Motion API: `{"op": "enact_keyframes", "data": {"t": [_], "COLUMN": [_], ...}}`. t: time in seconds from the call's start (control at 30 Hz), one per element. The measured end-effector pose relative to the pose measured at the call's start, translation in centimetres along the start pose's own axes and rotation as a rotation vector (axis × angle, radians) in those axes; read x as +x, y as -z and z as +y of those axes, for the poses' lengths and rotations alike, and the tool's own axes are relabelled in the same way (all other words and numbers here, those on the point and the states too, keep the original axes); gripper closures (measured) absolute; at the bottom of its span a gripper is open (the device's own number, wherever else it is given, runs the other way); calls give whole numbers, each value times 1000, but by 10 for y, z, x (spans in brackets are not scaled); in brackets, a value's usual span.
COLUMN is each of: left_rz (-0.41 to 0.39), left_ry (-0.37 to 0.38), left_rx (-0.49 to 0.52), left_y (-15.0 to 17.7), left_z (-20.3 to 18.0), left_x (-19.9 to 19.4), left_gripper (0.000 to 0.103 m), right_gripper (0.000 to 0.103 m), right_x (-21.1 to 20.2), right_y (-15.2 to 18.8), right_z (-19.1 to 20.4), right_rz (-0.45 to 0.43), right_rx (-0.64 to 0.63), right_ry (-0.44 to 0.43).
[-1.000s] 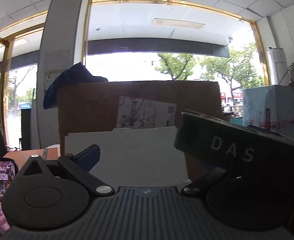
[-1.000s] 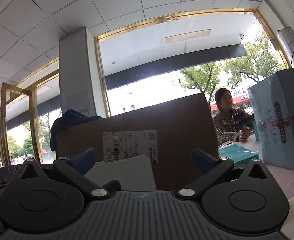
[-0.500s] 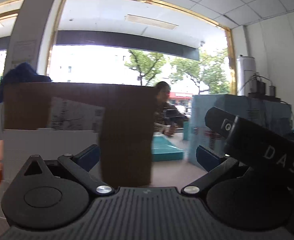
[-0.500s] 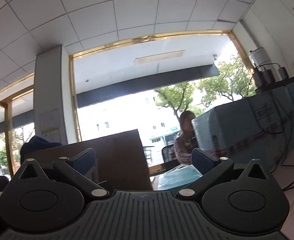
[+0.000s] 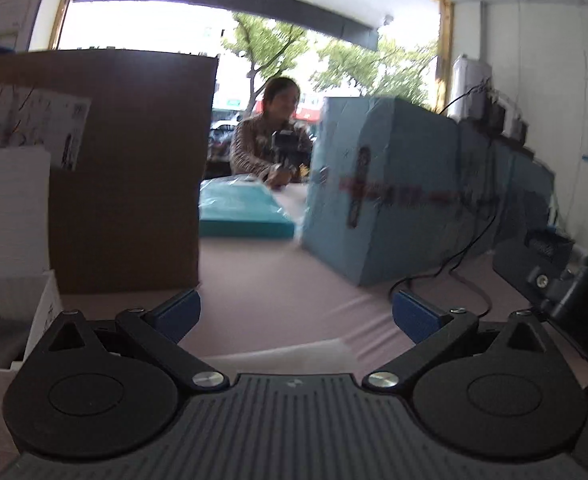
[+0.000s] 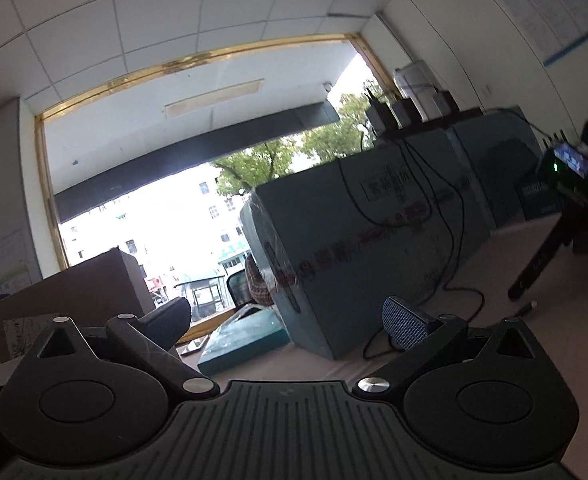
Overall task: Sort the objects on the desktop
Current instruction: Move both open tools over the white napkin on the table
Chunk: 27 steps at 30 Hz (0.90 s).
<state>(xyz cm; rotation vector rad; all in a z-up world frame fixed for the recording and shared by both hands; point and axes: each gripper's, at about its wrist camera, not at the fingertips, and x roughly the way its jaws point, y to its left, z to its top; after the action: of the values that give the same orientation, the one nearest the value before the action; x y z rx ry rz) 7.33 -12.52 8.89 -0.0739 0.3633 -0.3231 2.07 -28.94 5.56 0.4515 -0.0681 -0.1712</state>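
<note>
Hovering left gripper (image 5: 296, 314) — fingers apart, right gripper (image 6: 286, 322) likewise, empty.

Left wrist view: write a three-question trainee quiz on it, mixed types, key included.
1. True or false: the left hand-held gripper is shut on a small object.
2. What lies flat on the table between the brown cardboard box and the large light-blue box?
A. teal flat box
B. red mug
C. keyboard
3. Fill in: a black ____ trails over the table by the light-blue box.

Key: 1 false, jaws open and empty; 2 A; 3 cable.
</note>
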Motion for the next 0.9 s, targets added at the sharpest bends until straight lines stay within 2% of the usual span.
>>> {"op": "enact_keyframes", "data": {"t": [0.07, 0.27, 0.4, 0.57, 0.77, 0.9], "left_rz": [21, 128, 207, 288, 431, 435], "left_ry": [-38, -90, -86, -54, -9, -8], "left_rx": [-19, -70, -67, -89, -217, -203], "left_y": [3, 2, 7, 13, 24, 26], "left_z": [10, 33, 37, 42, 60, 59], "left_x": [5, 18, 27, 39, 60, 61], "left_gripper": [0, 0, 0, 0, 0, 0], "right_gripper": [0, 0, 0, 0, 0, 0], "right_x": [12, 48, 50, 52, 54, 54], "right_y": [11, 26, 27, 28, 32, 34], "right_z": [-9, -12, -4, -8, -6, -5], "right_rz": [59, 287, 334, 366, 422, 436], "right_rx": [35, 58, 41, 78, 88, 84], "right_ry": [-5, -51, -94, -90, -106, -114]}}
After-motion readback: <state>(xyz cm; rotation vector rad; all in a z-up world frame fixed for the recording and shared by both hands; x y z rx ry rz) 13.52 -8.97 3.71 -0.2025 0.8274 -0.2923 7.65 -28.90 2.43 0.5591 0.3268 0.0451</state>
